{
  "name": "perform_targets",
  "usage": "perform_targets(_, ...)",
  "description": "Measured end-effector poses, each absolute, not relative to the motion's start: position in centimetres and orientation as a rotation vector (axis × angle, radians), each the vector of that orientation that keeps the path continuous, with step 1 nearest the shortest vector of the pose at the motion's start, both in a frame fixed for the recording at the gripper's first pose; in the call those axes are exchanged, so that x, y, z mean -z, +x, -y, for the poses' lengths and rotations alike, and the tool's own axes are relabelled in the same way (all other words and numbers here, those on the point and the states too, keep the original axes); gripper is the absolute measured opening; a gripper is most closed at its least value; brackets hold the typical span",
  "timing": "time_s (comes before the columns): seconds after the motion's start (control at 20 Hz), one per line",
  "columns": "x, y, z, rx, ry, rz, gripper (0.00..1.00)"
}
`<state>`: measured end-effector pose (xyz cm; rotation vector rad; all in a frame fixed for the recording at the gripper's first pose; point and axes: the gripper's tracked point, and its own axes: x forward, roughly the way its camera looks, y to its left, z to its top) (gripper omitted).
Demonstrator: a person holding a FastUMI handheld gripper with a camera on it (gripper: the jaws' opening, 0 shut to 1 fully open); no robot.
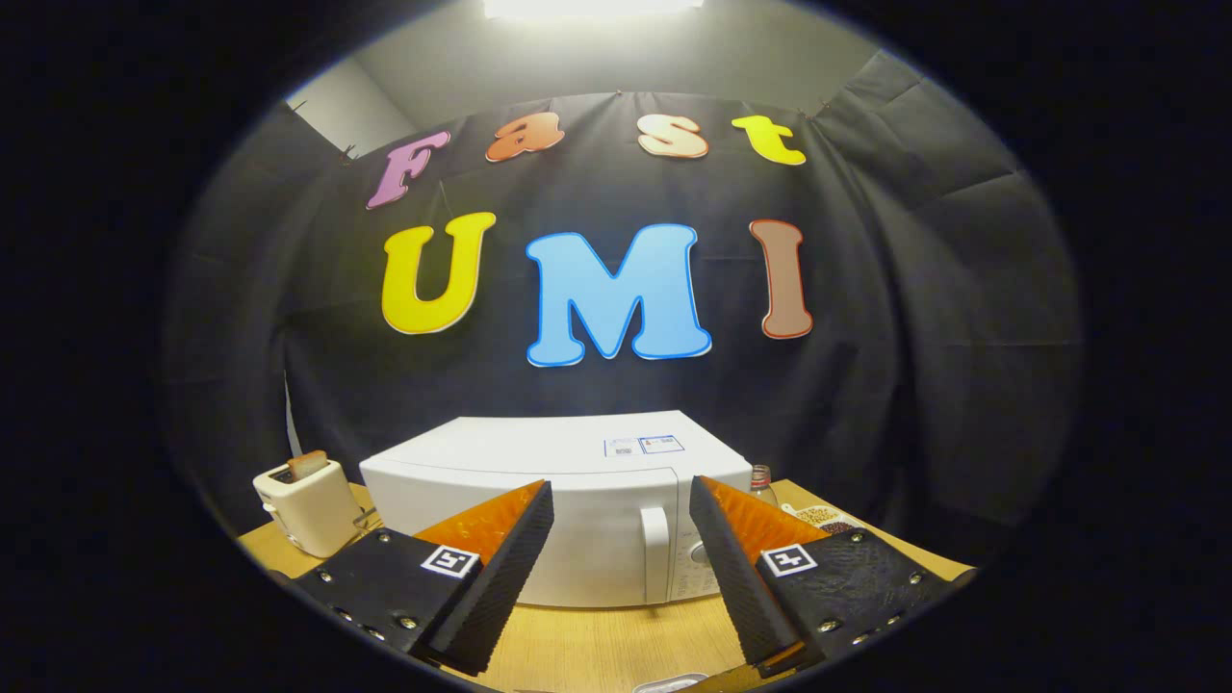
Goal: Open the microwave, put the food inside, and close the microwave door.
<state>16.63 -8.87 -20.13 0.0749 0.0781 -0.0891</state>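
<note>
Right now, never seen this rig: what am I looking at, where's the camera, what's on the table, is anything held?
This is a handheld two-finger gripper that a person carries; there is no robot arm. The camera is a fisheye that rides on the gripper and looks forward along its fingers, the two wedge shapes at the bottom.

The fingers are spread open with nothing between them, so nothing is held.

Beyond them, on a wooden table, stands a white microwave with its door shut; the door handle shows through the gap between the fingers. Beside the microwave on one side is a white toaster with a slice of bread sticking out of it. On the other side are a small bottle and a dish of food, partly hidden. Black cloth hangs behind as the booth's wall.
</note>
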Motion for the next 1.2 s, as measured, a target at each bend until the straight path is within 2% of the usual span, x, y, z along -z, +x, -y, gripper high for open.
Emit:
perform_targets(0.45, 27.8, 21.9, 10.9, 0.121, 0.045, -0.165, 0.91)
perform_targets(0.65, 29.9, 23.2, 11.3, 0.131, 0.038, -0.193, 0.87)
perform_targets(0.7, 30.1, 23.6, 11.3, 0.132, 0.043, -0.194, 0.83)
perform_targets(0.85, 31.1, 24.2, 11.7, 0.152, 0.034, -0.215, 0.6)
perform_targets(0.9, 31.5, 24.3, 11.6, 0.147, 0.031, -0.225, 0.41)
perform_targets(0.95, 31.1, 24.3, 11.4, 0.135, 0.029, -0.217, 0.39)
perform_targets(1.05, 31.1, 24.1, 11.3, 0.126, 0.047, -0.229, 0.25)
perform_targets(1.1, 31.1, 23.8, 11.4, 0.124, 0.055, -0.241, 0.25)
perform_targets(1.15, 31.4, 24.1, 11.4, 0.123, 0.055, -0.24, 0.16)
perform_targets(1.2, 31.3, 24.0, 11.3, 0.12, 0.052, -0.241, 0.16)
